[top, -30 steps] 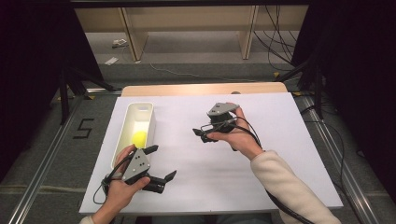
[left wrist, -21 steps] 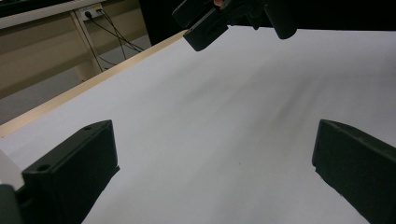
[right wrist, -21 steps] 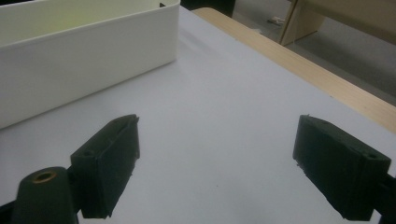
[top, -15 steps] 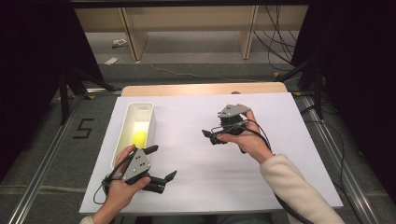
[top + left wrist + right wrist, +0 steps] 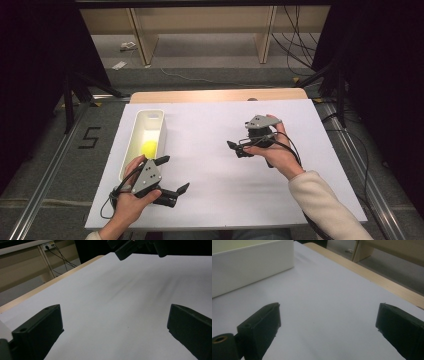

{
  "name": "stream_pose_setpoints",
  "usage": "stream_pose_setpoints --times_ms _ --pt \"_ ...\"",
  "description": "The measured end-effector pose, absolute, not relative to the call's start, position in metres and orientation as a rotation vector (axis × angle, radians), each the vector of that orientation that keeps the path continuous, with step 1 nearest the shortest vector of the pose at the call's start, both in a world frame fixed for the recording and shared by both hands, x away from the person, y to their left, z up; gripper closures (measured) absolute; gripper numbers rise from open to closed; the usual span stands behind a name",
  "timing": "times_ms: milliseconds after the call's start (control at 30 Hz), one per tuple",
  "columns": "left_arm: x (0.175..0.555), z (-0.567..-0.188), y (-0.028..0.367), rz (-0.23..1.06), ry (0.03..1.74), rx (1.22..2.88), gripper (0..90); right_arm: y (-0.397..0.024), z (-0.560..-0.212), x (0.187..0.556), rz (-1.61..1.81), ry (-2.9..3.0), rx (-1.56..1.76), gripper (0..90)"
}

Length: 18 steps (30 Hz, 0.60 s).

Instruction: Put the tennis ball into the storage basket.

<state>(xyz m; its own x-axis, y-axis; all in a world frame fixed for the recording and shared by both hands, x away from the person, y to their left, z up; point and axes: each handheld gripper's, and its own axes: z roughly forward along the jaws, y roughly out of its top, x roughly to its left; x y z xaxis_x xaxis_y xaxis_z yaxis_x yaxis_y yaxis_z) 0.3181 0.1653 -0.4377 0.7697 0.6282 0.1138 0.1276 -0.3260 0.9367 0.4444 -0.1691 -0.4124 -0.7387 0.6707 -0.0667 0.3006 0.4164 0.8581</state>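
A long white bin (image 5: 134,145) stands at the table's left, and a yellow object (image 5: 149,148) lies inside it. My left gripper (image 5: 175,173) rests near the front edge just right of the bin, jaws open and nothing between them (image 5: 115,327). My right gripper (image 5: 234,149) hovers right of centre and points left toward the bin. Its jaws have just been opening and now stand wide apart with only bare white sheet between them (image 5: 328,322). The bin's side wall (image 5: 249,267) lies ahead of it at the left. The right gripper (image 5: 130,247) also shows far off in the left gripper view.
A white sheet (image 5: 210,200) covers the table, with a strip of wood (image 5: 215,95) bare along the far edge. Beyond the table are wooden shelf legs (image 5: 140,40) and cables on the floor (image 5: 295,45). Metal rails (image 5: 45,180) run along both sides.
The right hand has carried its gripper to the right, away from the bin. The left hand and the yellow object have not moved.
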Motion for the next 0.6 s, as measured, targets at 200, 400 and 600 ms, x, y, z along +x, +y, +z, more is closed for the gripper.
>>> stream_pose_setpoints --times_ms 200,400,600 --pt "0.318 -0.438 0.165 0.564 0.578 1.863 0.0 -0.180 -0.414 0.441 1.258 2.259 0.853 5.7" --pt "0.318 -0.438 0.165 0.566 0.577 1.863 0.0 -0.191 -0.416 0.437 1.261 2.246 0.877 6.2" --pt "0.318 -0.438 0.165 0.562 0.576 1.862 0.0 -0.203 -0.415 0.431 1.261 2.229 0.892 6.4"
